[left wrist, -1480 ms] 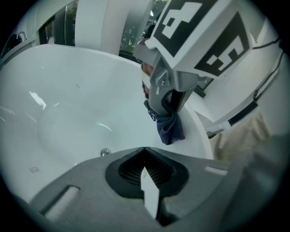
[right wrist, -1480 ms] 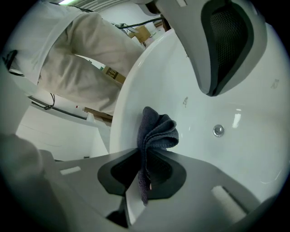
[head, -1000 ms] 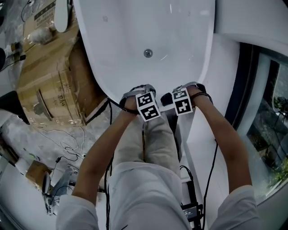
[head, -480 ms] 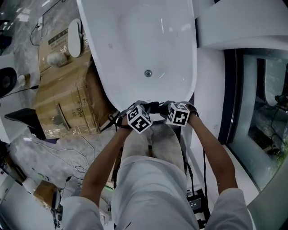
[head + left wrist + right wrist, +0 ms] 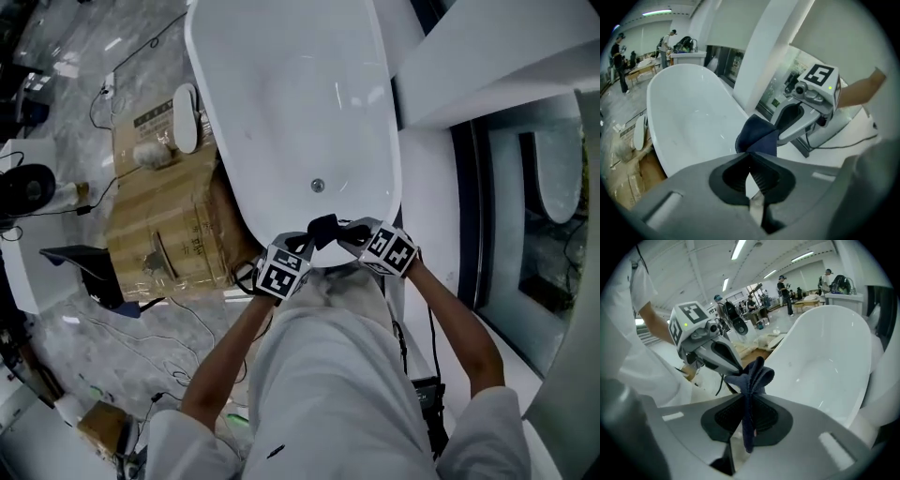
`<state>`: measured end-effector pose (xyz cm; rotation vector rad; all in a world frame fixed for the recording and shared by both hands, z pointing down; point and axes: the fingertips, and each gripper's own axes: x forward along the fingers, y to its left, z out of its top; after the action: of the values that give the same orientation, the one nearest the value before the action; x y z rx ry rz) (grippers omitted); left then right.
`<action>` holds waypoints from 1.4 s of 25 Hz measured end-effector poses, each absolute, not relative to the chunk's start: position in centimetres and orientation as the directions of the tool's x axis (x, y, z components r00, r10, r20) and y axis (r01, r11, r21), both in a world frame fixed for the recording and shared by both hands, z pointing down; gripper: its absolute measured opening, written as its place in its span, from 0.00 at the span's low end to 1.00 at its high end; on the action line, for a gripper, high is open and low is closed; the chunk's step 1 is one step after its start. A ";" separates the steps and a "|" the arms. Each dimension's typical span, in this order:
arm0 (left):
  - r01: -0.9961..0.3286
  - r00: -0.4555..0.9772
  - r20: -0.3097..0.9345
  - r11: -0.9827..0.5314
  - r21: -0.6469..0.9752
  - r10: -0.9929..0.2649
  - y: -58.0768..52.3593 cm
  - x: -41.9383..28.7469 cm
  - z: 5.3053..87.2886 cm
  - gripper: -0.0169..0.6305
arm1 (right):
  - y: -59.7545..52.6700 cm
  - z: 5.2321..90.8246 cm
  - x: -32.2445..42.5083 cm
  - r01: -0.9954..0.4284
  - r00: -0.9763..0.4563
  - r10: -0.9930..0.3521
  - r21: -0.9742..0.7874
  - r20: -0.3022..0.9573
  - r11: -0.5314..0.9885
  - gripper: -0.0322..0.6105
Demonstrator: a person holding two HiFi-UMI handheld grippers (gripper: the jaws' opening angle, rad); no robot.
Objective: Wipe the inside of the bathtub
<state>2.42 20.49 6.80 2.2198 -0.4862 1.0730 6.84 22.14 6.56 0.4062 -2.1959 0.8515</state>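
The white bathtub (image 5: 281,103) fills the upper middle of the head view, with its drain (image 5: 318,186) near the close end. Both grippers meet over the tub's near rim with a dark blue cloth (image 5: 323,228) bunched between them. My right gripper (image 5: 750,397) is shut on the cloth (image 5: 753,375), which runs down between its pads. My left gripper (image 5: 750,158) is shut too, pinching the cloth (image 5: 757,136) at its very tips. In the head view the left gripper (image 5: 307,242) comes in from the left and the right gripper (image 5: 349,231) from the right.
Cardboard boxes (image 5: 164,225) stand tight against the tub's left side, with a white oval object (image 5: 186,117) on top. Cables (image 5: 192,314) trail over the floor at lower left. A dark-framed glass wall (image 5: 473,178) runs along the right. People (image 5: 783,284) stand far off.
The grippers have turned their jaws toward each other, and the dark cloth now shows bunched between them. The head camera has pulled back, so the tub sits higher in view.
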 end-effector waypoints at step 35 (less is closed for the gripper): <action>-0.801 0.596 0.383 -0.553 0.229 -0.706 16.1 4.1 -23.5 0.03 | 16.7 -25.9 9.3 -0.855 -0.509 -0.836 -0.232 0.206 0.464 0.13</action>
<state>4.05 16.08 -23.51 2.4480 -1.2121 0.3490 9.35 16.75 -25.91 1.5230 -2.6336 0.4735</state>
